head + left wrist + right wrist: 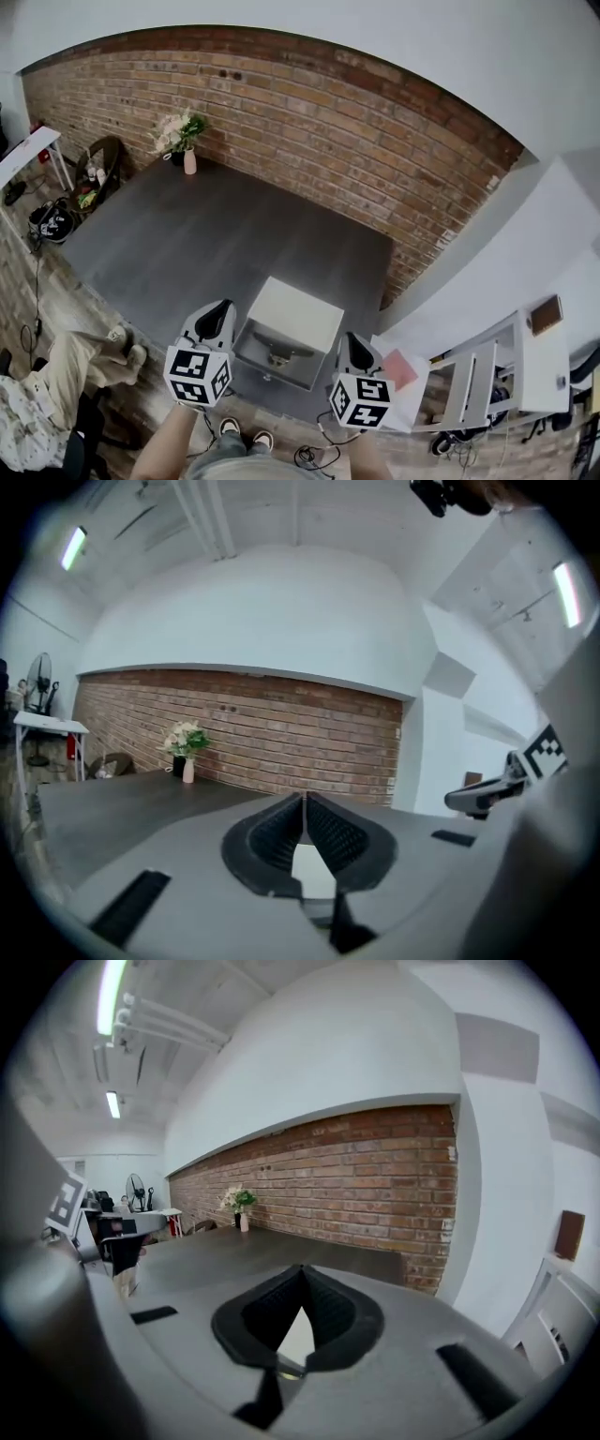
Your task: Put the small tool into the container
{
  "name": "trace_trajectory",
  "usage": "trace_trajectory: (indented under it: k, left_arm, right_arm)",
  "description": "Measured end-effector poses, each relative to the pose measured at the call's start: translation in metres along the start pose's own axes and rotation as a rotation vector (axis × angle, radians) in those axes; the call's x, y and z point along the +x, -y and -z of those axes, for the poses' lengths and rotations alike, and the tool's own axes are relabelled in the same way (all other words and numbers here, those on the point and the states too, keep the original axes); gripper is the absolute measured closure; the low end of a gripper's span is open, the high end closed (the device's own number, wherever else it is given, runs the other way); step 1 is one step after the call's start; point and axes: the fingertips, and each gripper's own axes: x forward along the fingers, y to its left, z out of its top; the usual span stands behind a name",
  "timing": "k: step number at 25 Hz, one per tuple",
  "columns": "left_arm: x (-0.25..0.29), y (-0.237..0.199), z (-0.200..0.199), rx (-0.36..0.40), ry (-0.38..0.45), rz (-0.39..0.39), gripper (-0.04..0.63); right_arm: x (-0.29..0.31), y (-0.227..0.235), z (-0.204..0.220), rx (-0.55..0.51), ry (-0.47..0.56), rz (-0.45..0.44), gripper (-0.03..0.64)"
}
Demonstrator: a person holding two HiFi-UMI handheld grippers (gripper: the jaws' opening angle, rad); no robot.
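Because the small tool [280,354] seems to be the slight dark shape lying in the grey tray [251,349] at the front of the white box [295,314], reaching down with jaws unopened would likely shove it aside rather than catch it. The left gripper [222,311] and right gripper [353,342], each with jaws pressed tip to tip on nothing, hang above the box, one on either side, pointing forward.

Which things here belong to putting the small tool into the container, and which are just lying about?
Job: left gripper, right gripper (both shut, empty), white container, small dark tool, apparently in its open drawer.
Lying about: vase of flowers, pink pad, white shelf unit.
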Motion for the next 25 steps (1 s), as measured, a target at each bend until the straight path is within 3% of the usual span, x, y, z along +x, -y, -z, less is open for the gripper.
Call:
trace_trajectory:
  k: [4,8,25]
  left_arm:
    - [-0.002,0.000,-0.014,0.013,0.034,-0.047,0.586]
    - [0.004,0.005,-0.020,-0.006,0.033,-0.037,0.588]
    - [0.009,0.011,-0.009,0.070,-0.003,0.008,0.588]
  right_arm:
    - [-0.012,0.004,-0.032,-0.053,0.091,0.027,0.614]
    - [-0.019,0.008,-0.049,-0.042,0.145,0.050,0.614]
    - [-0.028,0.014,-0.039,-0.014,0.122,0.106,0.615]
